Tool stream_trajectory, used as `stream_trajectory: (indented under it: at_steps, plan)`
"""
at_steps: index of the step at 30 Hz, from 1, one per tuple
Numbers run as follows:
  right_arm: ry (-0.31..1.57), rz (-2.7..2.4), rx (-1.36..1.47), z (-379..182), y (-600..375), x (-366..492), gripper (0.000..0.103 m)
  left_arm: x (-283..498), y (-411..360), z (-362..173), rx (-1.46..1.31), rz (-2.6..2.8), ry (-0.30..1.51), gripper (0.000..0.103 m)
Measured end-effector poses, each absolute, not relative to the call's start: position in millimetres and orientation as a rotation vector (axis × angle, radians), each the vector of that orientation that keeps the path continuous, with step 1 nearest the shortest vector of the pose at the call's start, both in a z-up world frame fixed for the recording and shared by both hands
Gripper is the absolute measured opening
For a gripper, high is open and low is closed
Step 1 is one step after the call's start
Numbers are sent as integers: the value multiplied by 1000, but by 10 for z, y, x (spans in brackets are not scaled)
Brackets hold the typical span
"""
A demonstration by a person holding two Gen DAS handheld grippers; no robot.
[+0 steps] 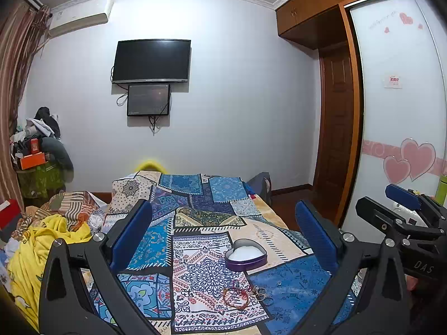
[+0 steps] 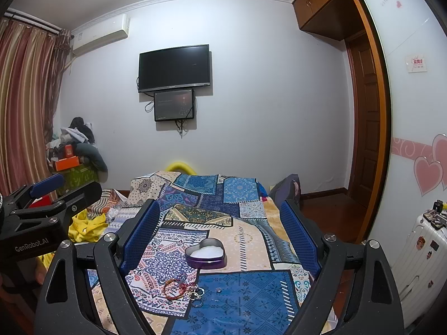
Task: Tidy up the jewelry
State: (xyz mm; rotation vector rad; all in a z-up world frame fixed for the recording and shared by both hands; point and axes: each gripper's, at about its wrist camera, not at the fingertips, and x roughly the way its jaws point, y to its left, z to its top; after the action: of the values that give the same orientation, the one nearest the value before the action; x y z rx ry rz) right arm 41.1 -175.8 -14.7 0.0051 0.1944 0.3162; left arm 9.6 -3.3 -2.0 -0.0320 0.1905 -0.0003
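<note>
Left wrist view: left hand-held gripper (image 1: 223,240) jaws spread wide, nothing btwn them, held above the bed (image 1: 268,237) w/ patchwork cover. Heart-shaped tin (image 1: 245,254), lid off, white lining, sits on the cover btwn the blue pads. Nearer the camera: red bead bracelet (image 1: 236,297), w/ rings (image 1: 262,297) touching its right side. Right hand-held gripper (image 1: 402,203) at right edge, apart from the items.

Right wrist view: right gripper (image 2: 220,237) jaws also wide, empty. Tin (image 2: 206,253) centred btwn the fingers; bracelet (image 2: 175,289) and rings (image 2: 197,296) closer in, one small ring (image 2: 219,289) just right of them. Left gripper (image 2: 64,192) at left edge.
</note>
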Motion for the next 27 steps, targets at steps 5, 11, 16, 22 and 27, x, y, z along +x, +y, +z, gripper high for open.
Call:
stream_trajectory:
  at_steps: [5, 11, 16, 22, 27]
  plan:
    - [195, 316, 6, -148, -1760, 412, 86, 91, -24, -25, -34, -1, 189, 103]
    - [195, 317, 6, -147, -1761, 413, 86, 78, -34, -26, -37, -1, 188, 103]
    - [194, 316, 6, -148, -1762, 413, 86, 78, -30, -17, -40, -1, 188, 103]
    - [195, 316, 6, -151, -1763, 413, 86, 75, -30, -21, -39, -1, 188, 103]
    - [198, 317, 5, -143, -1763, 412, 86, 78, -21, -26, -40, 0, 190, 103]
